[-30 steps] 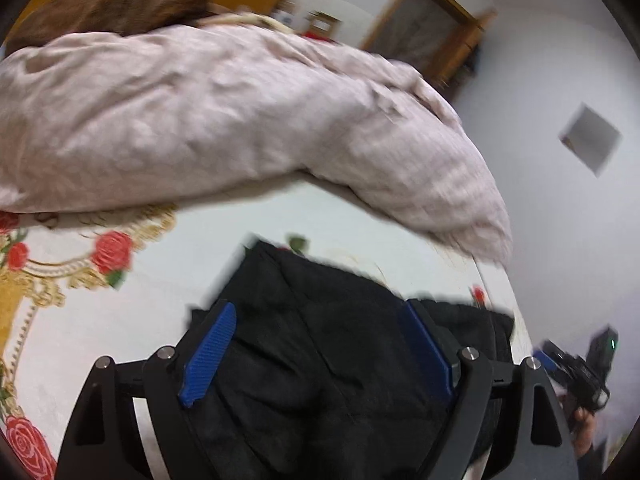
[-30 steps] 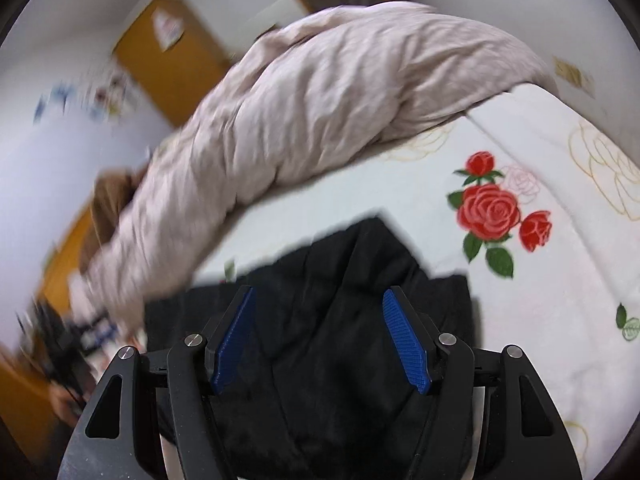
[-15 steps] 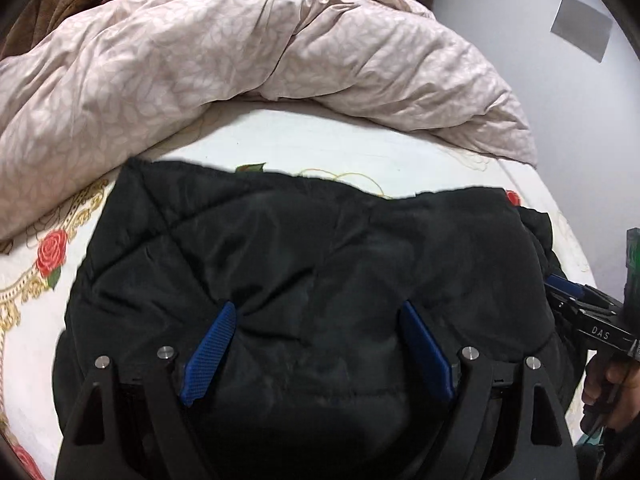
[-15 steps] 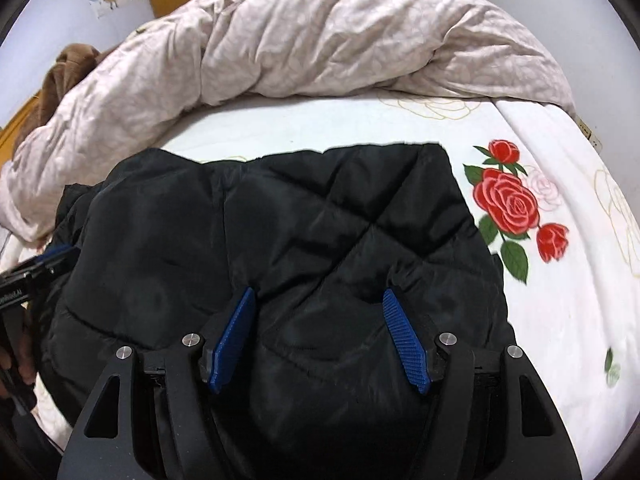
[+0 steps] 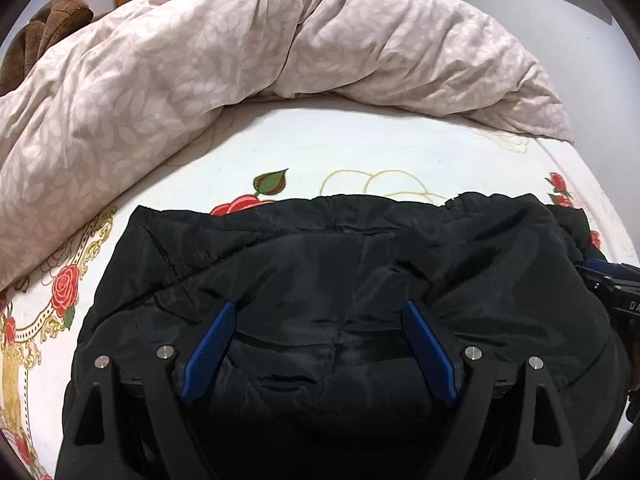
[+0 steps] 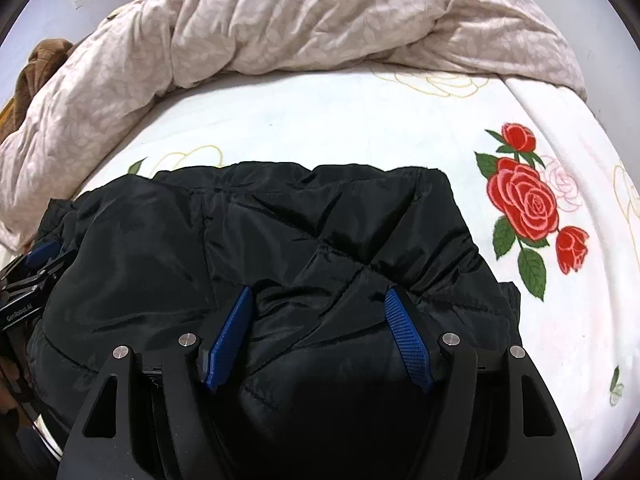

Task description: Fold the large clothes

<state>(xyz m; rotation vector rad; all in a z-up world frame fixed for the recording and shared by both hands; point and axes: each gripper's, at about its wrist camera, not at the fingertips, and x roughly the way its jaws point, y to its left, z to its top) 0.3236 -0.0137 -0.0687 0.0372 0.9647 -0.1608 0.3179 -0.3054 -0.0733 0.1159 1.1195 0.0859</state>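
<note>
A black quilted puffer jacket (image 5: 340, 280) lies folded in a compact bundle on the rose-printed bed sheet (image 5: 360, 148); it also shows in the right wrist view (image 6: 280, 240). My left gripper (image 5: 318, 316) hovers over the jacket's near part, blue pads apart, nothing between them. My right gripper (image 6: 320, 300) is likewise open and empty above the jacket. The right gripper shows at the left wrist view's right edge (image 5: 612, 292), beside the jacket's right side. The left gripper shows at the right wrist view's left edge (image 6: 28, 280), by the jacket's left side.
A crumpled beige duvet (image 5: 240, 52) is heaped along the far side of the bed and curves down the left; it also shows in the right wrist view (image 6: 300, 20). A brown garment (image 5: 44, 32) lies behind it. White sheet (image 6: 560, 280) stretches to the jacket's right.
Both cameras have swung from a tilted, blurred view to a steady one looking down over the jacket. The jacket now fills the near half of both views. Both grippers stay open.
</note>
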